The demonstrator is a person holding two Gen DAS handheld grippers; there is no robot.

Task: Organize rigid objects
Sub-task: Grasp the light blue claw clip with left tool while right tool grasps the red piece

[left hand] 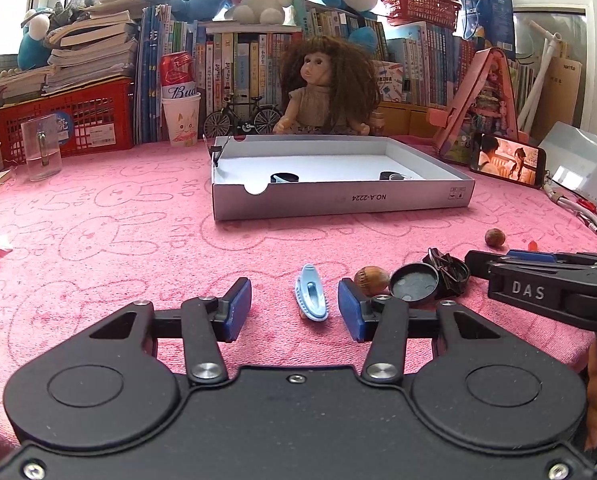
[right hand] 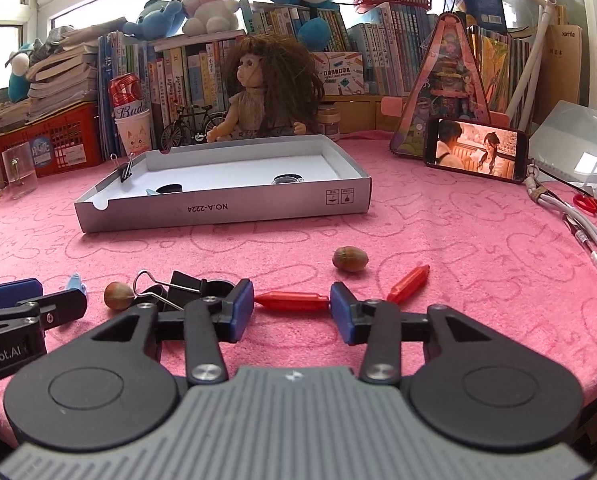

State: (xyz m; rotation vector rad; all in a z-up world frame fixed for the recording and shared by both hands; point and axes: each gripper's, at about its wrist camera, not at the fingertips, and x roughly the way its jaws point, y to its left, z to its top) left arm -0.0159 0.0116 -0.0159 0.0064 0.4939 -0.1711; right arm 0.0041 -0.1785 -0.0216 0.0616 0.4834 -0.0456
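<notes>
Clearly this is the pick-up stage: the left gripper (left hand: pixel 294 310) stands with its jaws apart around the blue hair clip (left hand: pixel 311 298), pads not touching it, while the right gripper (right hand: pixel 292 310) is parted too, the red piece (right hand: pixel 292 302) lying crosswise between its pads — whether they touch it I cannot tell. Next, I judge, each must close squarely and carry its item to the grey box (left hand: pixel 338 200) well beyond — where 2 dark objects sit half hidden behind the wall, unidentifiable.
</notes>
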